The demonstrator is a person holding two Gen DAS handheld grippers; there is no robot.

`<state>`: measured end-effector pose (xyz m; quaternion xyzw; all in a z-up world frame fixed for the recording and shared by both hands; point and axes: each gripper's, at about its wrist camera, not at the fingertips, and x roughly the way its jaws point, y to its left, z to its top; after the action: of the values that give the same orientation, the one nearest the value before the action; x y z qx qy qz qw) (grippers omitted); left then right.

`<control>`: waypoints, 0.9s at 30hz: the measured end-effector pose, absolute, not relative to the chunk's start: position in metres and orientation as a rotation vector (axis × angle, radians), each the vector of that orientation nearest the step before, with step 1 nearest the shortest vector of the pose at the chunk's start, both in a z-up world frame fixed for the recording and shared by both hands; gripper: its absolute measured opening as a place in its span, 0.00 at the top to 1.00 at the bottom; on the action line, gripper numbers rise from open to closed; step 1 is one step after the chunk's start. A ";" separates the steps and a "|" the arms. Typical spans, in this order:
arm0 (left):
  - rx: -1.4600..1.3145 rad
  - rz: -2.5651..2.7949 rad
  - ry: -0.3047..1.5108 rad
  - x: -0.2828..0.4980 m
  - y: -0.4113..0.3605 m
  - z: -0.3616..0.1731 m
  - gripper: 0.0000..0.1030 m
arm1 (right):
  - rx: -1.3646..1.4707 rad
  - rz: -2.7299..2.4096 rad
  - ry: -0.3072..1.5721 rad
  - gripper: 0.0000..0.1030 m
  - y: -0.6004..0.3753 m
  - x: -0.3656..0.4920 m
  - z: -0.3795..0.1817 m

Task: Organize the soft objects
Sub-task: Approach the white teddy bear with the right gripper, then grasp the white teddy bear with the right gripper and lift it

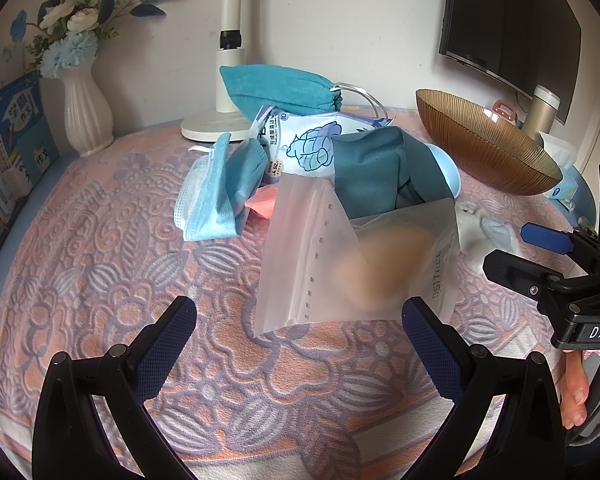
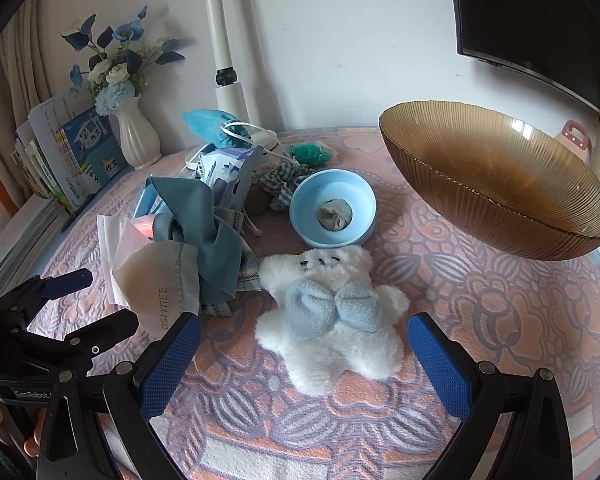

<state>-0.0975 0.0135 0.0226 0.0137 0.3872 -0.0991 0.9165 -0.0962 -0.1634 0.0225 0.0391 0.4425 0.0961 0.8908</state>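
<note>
Both grippers are held wide open, nothing grasped. The white teddy is seen lying between the right gripper fingers; past them, the amber bowl sits empty and the blue bowl holds crumpled cloth. A frosted pouch is just ahead of the left gripper.

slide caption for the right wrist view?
Open right claw poised over a white plush bear on the patterned towel, amber glass bowl to its right.

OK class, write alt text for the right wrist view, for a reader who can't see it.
The open right gripper hovers over a white plush bear with a blue bow, lying on a patterned towel. Behind it sit a small blue bowl, a large amber bowl and a pile of cloths and packets.
</note>
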 end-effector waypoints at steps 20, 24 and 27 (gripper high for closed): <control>0.028 -0.203 0.797 -0.097 0.013 0.023 0.01 | 0.083 0.198 0.919 0.00 -0.164 -0.097 0.023; 0.028 -0.203 0.797 -0.097 0.013 0.023 0.01 | 0.084 0.199 0.920 0.00 -0.163 -0.098 0.023; 0.028 -0.203 0.798 -0.097 0.013 0.023 0.01 | 0.084 0.198 0.918 0.00 -0.163 -0.098 0.023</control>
<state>-0.0968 0.0125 0.0232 0.0135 0.3878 -0.0986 0.9164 -0.0984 -0.1634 0.0235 0.0403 0.4424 0.0953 0.8908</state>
